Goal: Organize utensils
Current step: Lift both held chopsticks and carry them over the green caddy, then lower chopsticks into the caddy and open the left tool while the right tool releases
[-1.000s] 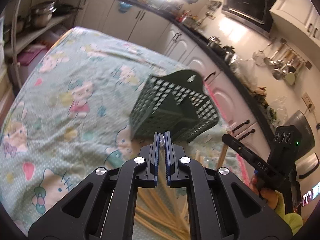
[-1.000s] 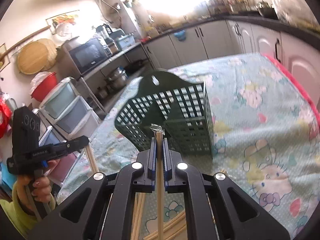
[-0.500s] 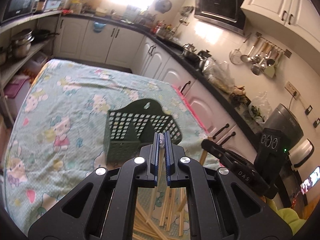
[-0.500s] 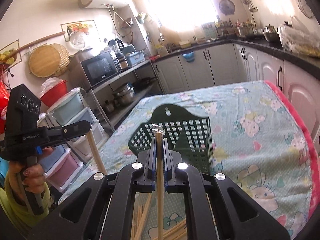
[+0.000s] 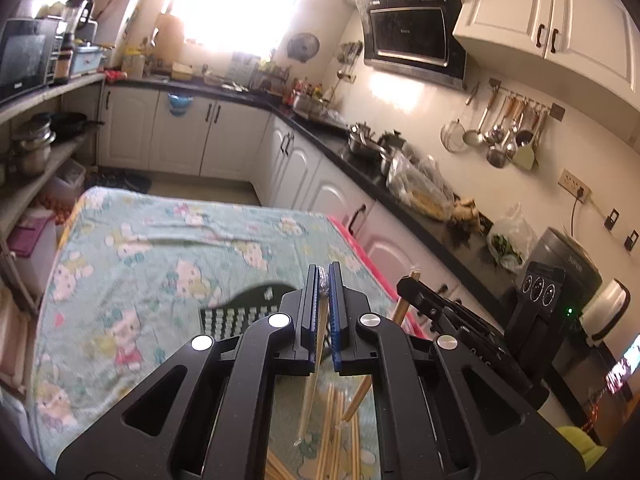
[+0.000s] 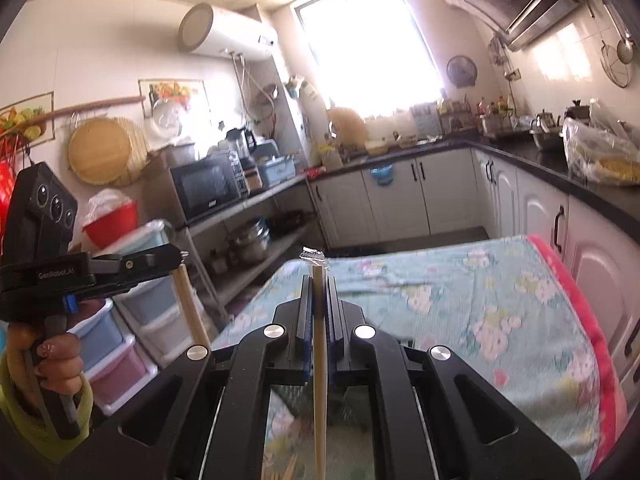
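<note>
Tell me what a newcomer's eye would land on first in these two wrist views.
Each tool, left and right, is shut on a wrapped wooden chopstick hanging below its fingers. Beneath the left tool a dark green slotted basket stands on the cartoon-print tablecloth, with loose chopsticks lying near the bottom edge. The bright kitchen window glares behind.

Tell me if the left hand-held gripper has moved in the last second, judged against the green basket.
Yes. The left hand-held gripper has risen: the green basket now sits lower and smaller behind its fingers, with more kitchen wall showing above.
</note>
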Tool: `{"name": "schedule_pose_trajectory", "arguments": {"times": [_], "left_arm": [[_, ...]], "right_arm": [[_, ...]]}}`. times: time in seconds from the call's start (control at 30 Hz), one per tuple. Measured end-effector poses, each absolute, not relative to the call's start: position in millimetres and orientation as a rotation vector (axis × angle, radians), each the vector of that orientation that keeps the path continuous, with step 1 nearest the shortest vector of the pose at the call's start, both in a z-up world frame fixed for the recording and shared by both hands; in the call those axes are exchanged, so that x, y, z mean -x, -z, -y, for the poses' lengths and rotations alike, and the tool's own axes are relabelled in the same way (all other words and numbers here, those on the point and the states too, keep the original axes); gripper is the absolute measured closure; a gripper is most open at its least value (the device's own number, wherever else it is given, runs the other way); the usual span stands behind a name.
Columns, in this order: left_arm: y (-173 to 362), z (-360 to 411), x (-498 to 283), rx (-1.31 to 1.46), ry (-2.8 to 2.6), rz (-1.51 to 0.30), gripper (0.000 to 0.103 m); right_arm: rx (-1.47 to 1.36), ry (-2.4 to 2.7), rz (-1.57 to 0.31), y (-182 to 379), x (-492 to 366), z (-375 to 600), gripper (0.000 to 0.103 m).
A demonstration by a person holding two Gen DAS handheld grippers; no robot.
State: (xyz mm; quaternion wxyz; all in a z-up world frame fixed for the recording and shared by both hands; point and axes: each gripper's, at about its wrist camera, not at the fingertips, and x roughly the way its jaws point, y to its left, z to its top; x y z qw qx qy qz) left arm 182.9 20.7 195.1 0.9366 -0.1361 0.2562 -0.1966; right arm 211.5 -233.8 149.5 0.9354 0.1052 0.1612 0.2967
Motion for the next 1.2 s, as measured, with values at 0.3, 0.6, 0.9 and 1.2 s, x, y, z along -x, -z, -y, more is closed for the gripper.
{"name": "schedule_pose_trajectory", "arguments": {"times": [0.3,0.6,0.9,1.2], "left_arm": [[-224,-38,-212,0.298,0.323,-0.456,0.101],[-223,-43,-247,0.272,0.261,-0.423,0.101],[-183,-34,-262,0.200,0.249,-0.440,0.101],[-144,-38,-264,0.181,0.287,-0.492,0.101]], "right_arm": [[-0.190,-0.561,-0.213,-183,-238,226,0.097],[-0.142,-0.485,-0.190,-177,-264,214,0.097],[-0.096,-0.400,-0.159,-152,-272,203,0.097],[-0.149,-0.348,-0.217,-121,-278,201,0.097]]}}
